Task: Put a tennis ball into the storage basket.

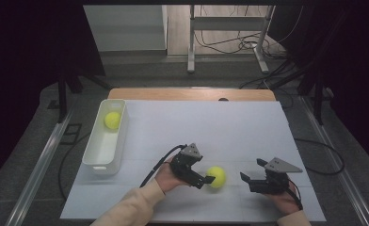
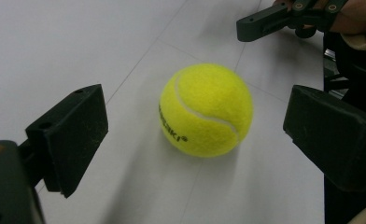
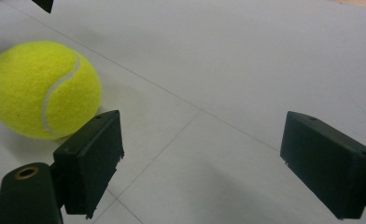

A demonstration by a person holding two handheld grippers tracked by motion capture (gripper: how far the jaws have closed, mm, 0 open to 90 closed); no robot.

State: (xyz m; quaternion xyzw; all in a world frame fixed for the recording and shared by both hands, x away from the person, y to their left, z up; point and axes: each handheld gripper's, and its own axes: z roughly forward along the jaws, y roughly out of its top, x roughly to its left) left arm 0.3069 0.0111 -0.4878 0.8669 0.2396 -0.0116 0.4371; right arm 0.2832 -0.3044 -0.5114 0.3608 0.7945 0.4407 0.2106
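Left gripper (image 1: 210,179) held low, jaws wide around tennis ball (image 1: 216,176), untouched; right gripper (image 1: 251,175) open nearby.

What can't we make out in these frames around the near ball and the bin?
- Tennis ball lettering, left gripper view: partly curved out of sight.
- Second ball in the white bin, high view: too small to read its markings.
- Left gripper, high view: the far jaw tip is hard to separate from the ball.
- Right gripper, right gripper view: both jaws cut off by the bottom edge.
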